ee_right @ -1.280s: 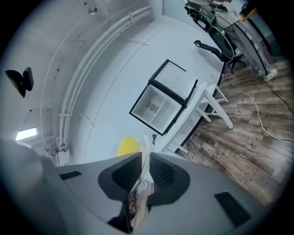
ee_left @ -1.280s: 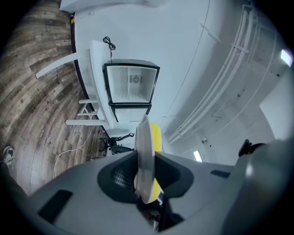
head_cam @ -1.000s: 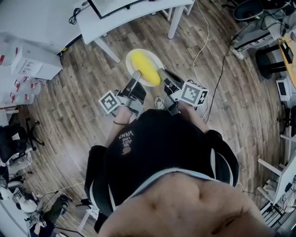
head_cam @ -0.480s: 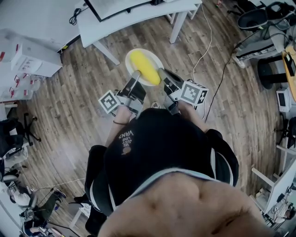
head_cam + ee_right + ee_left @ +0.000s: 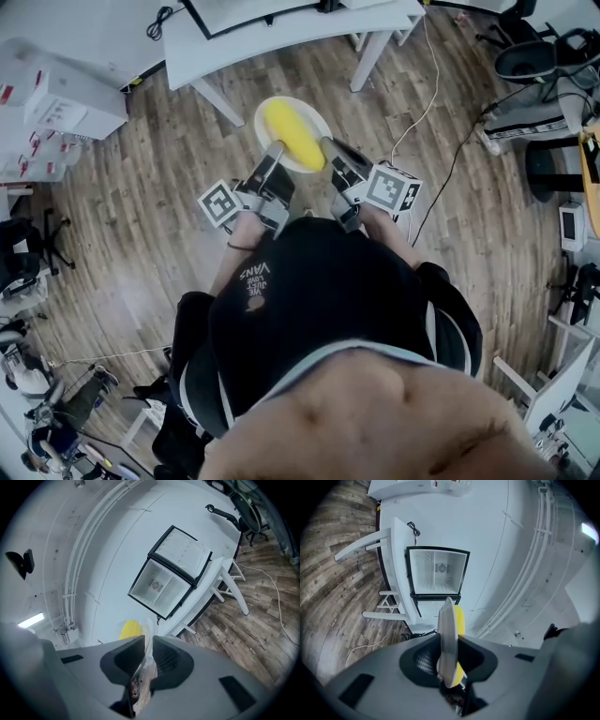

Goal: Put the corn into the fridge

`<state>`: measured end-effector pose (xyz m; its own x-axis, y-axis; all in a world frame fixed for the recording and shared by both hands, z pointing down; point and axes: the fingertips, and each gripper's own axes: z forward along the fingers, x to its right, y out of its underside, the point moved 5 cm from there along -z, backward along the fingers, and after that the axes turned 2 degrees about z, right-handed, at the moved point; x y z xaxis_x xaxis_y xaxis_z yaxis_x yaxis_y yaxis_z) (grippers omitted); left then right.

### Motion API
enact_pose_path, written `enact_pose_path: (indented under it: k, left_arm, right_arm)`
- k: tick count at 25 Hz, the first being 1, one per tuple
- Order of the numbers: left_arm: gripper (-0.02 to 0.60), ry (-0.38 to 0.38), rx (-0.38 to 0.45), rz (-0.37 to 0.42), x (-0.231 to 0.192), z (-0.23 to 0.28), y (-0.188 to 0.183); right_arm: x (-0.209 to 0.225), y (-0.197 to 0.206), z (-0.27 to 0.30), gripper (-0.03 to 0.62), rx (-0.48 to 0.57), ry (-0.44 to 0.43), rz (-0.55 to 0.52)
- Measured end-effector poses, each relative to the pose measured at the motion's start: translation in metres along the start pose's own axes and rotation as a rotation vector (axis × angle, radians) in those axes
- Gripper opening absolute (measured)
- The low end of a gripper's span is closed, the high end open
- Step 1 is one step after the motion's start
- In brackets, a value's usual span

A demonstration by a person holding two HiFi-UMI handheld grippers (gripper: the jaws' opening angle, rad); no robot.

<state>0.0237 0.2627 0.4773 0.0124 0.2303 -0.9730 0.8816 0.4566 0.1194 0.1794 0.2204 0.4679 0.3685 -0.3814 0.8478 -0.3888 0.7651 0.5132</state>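
Observation:
A yellow corn cob (image 5: 293, 137) lies on a round white plate (image 5: 269, 110) that I carry between both grippers above the wooden floor. My left gripper (image 5: 276, 150) is shut on the plate's near left rim, my right gripper (image 5: 327, 147) on its near right rim. In the left gripper view the plate (image 5: 446, 634) stands edge-on between the jaws, with the corn (image 5: 460, 619) behind it. The right gripper view shows the plate rim (image 5: 148, 641) pinched and the corn (image 5: 131, 630) beyond. The small fridge (image 5: 436, 576) stands open on a white table (image 5: 400, 569); its inside (image 5: 161, 585) looks bare.
The white table (image 5: 281, 33) is straight ahead, its legs (image 5: 370, 61) on the wooden floor. White boxes (image 5: 56, 108) stand at the left. Cables (image 5: 412, 112) trail across the floor at the right, near office chairs (image 5: 539, 61) and equipment.
The table and the floor have slid right and nearer in the head view as I walk on. Both grippers keep the same hold on the plate, and the corn has not shifted.

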Motion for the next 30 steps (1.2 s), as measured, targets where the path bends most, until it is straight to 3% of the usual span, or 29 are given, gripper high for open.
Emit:
enact_pose_path:
  k: [18,30]
  left_arm:
    - [0.077,0.003,-0.047,-0.029,-0.012,0.051,-0.046]
    - [0.077,0.025,-0.059,-0.027,-0.019,0.08,-0.103]
  right_arm:
    - [0.012,-0.044,0.044,0.041,0.033,0.022,0.004]
    - [0.011,-0.07,0.099,0.041,0.049,0.03,-0.001]
